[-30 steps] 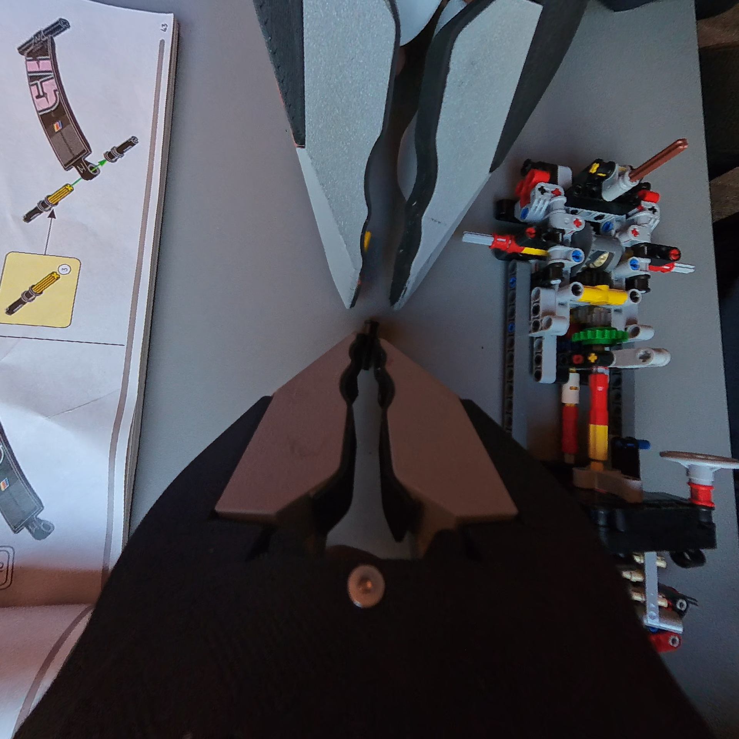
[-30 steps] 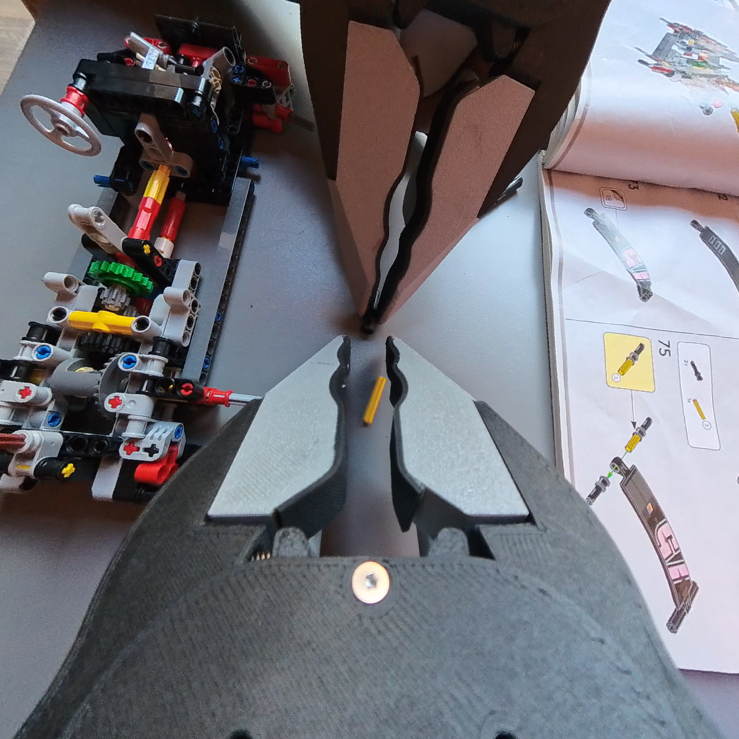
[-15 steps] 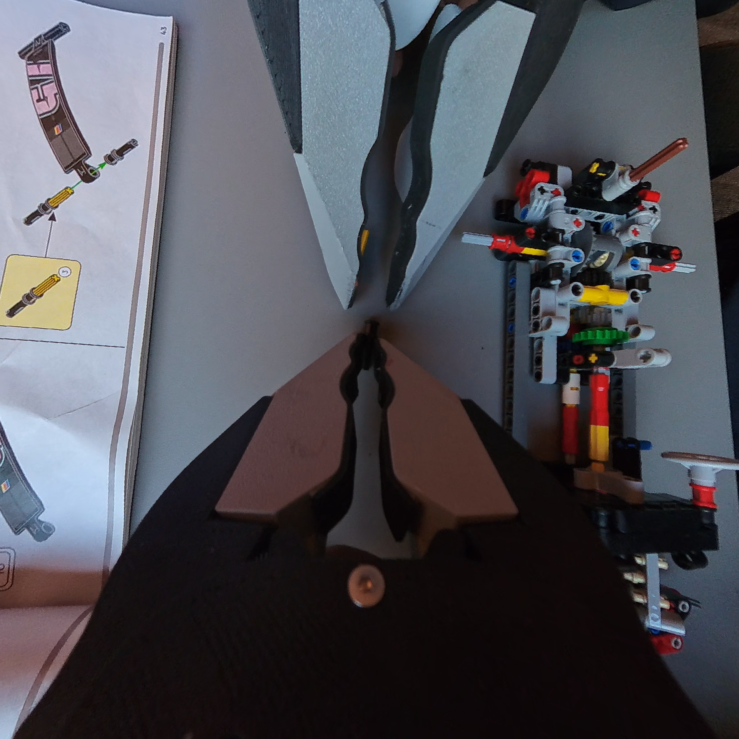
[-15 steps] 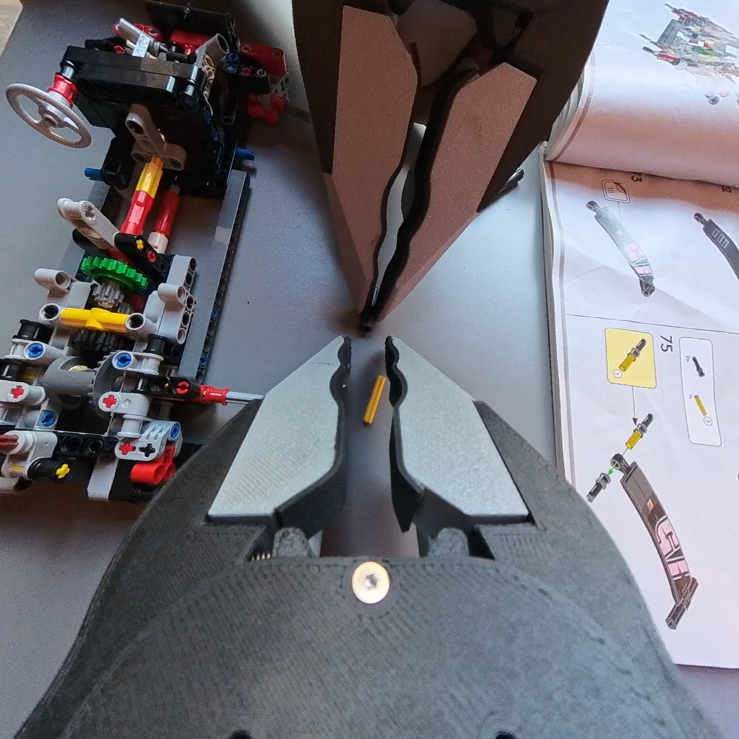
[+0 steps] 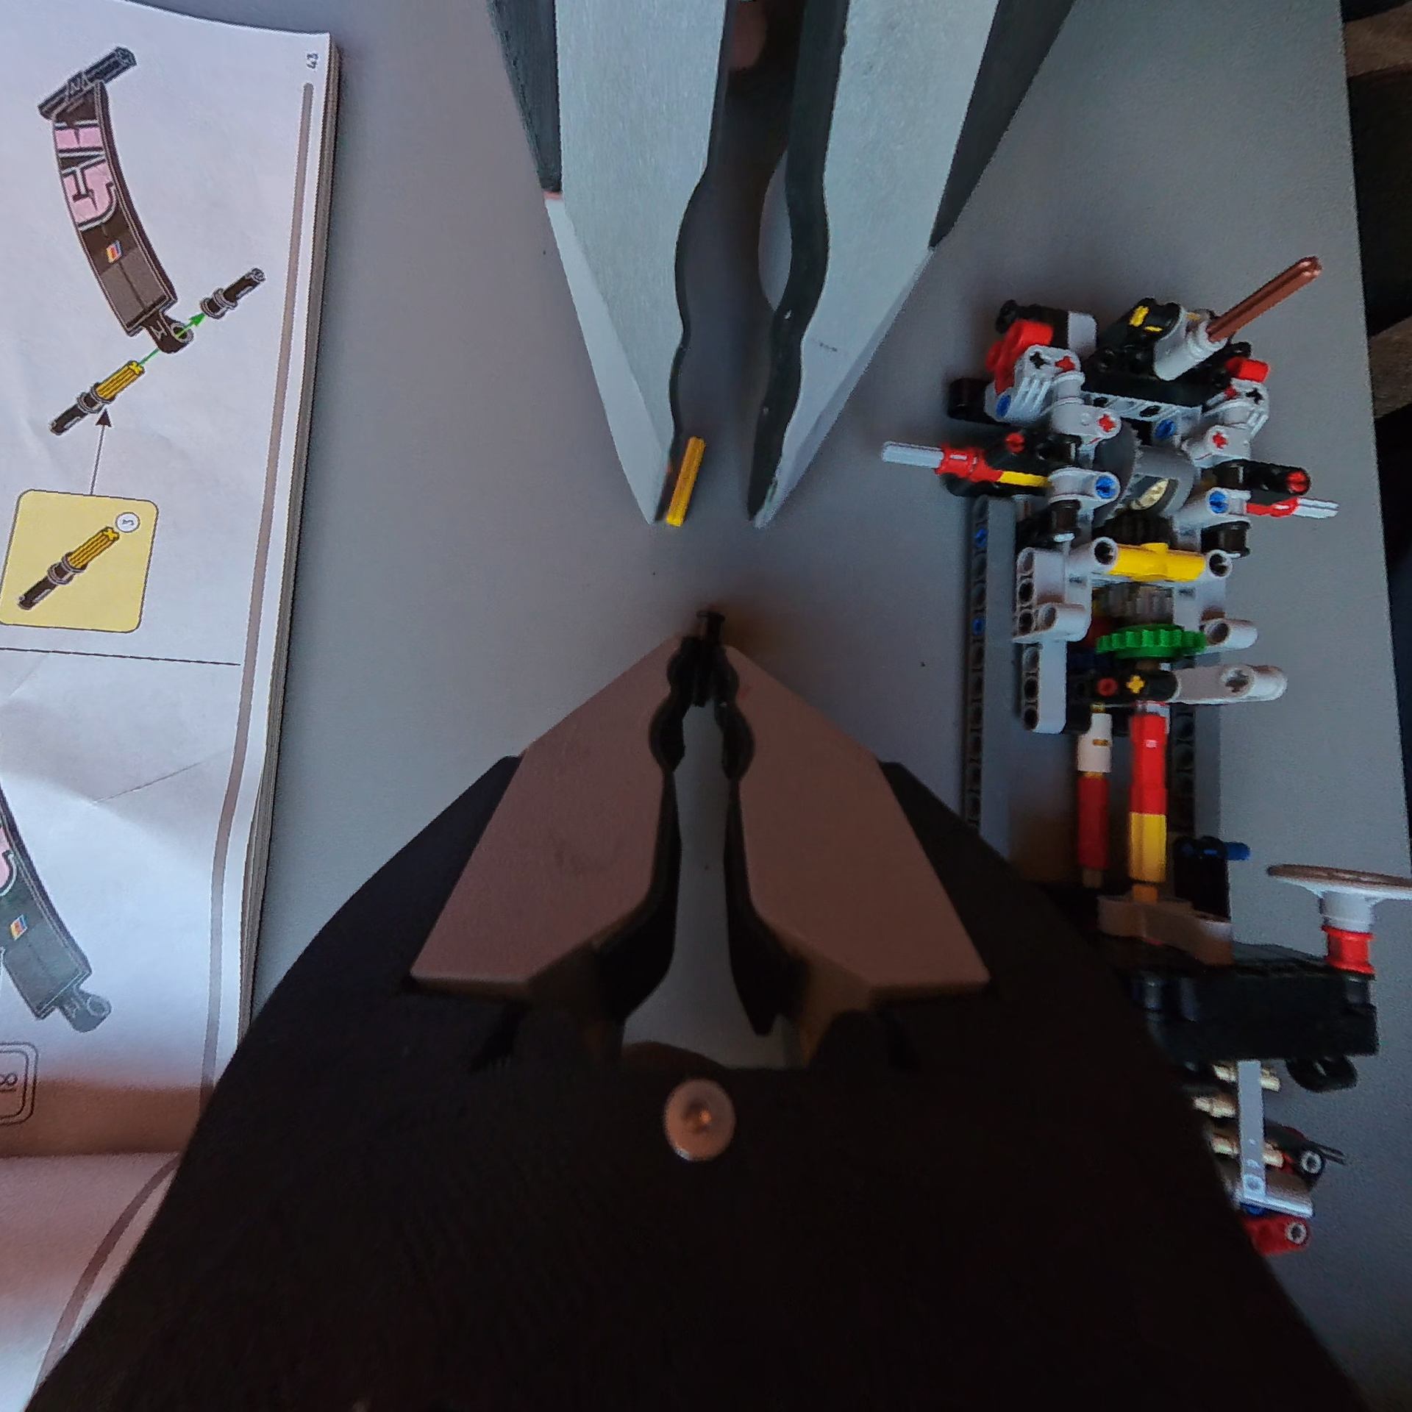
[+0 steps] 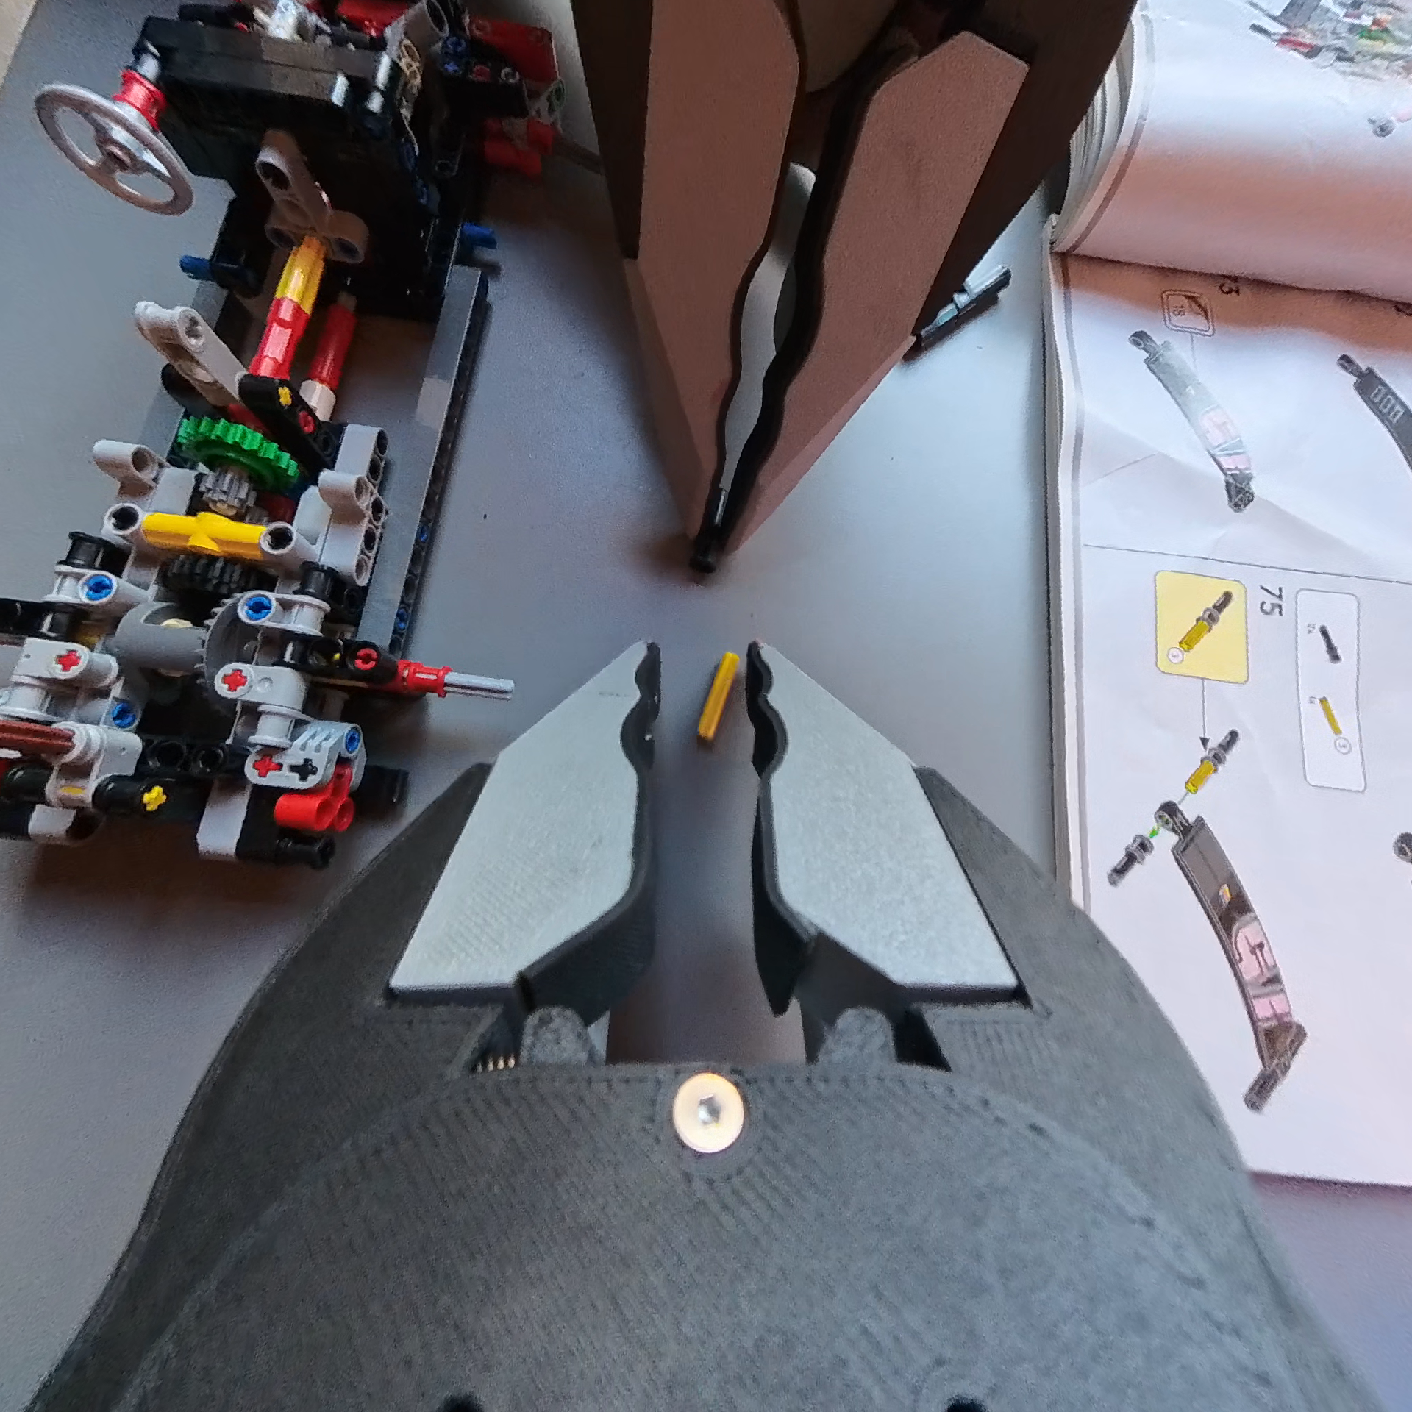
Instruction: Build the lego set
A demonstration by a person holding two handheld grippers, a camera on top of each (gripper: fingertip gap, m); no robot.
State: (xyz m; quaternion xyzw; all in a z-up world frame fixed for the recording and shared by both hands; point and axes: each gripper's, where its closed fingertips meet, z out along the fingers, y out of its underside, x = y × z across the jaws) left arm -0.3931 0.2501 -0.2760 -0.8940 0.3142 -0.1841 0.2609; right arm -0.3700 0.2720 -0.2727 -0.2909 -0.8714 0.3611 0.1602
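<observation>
A partly built toy vehicle chassis [image 6: 229, 489] of beams, gears and pins, with a steering wheel [image 6: 114, 149], is seen at the left of the right wrist view, on the grey table [image 6: 550, 428]. In the middle, a short black pin [image 6: 707, 535] is pinched between the closed tips of the left gripper [image 5: 707, 638]. Facing it, the right gripper [image 6: 701, 665] is held spread, and a small yellow axle [image 6: 718, 695] lies flat on the table between its fingers, gripped by neither. At the right, an open instruction booklet [image 6: 1222, 535] is laid out. Pin and axle are not yet joined.
</observation>
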